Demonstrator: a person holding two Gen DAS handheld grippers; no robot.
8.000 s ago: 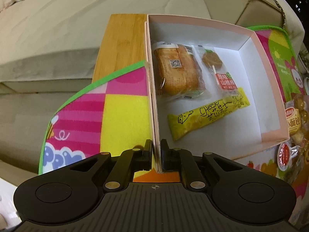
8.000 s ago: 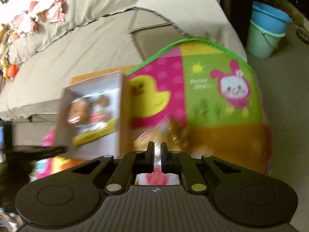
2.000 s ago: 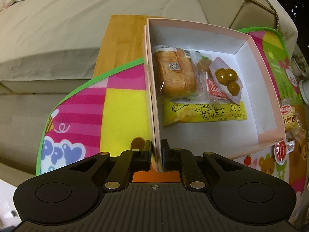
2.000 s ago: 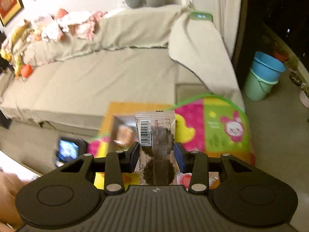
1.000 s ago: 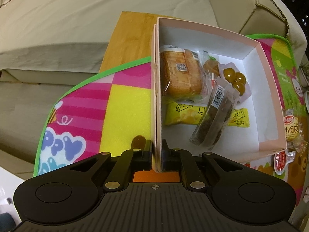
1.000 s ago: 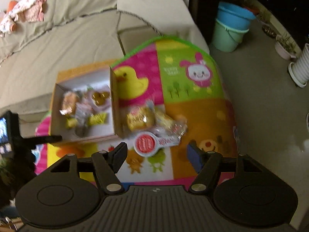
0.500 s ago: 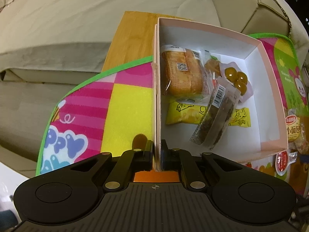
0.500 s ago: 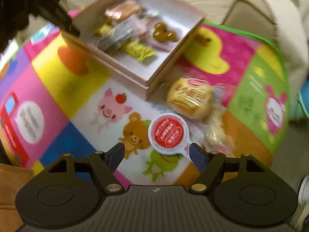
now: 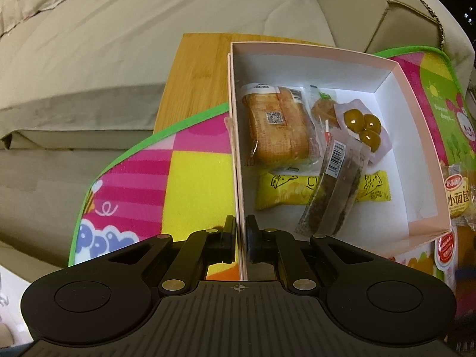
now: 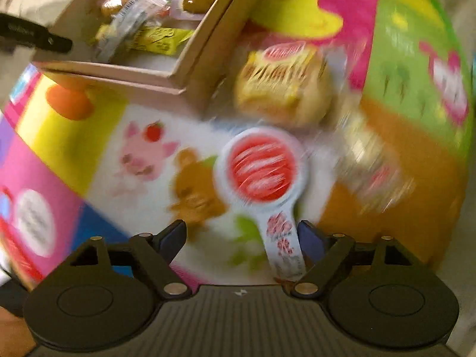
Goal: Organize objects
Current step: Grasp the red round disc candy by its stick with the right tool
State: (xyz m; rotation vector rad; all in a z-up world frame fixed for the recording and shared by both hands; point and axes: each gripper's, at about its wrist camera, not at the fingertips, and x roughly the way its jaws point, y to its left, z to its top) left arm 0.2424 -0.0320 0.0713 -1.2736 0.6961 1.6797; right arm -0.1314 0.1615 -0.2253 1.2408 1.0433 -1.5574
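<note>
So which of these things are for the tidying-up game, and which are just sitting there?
For the tidying:
- pink box, pinched at its wall by the left gripper
- snacks in it: bread pack, yellow cheese bar, dark barcode packet
- round red-and-white packet and small bread pack on the mat, under the opening right gripper

Just there:
- play mat
- sofa
- wooden board

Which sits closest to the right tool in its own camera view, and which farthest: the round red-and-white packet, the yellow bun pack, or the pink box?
1. Round red-and-white packet, its tail between the opening tool fingers.
2. Yellow bun pack, beyond it, outside the box.
3. Pink box, farthest, upper left.
</note>
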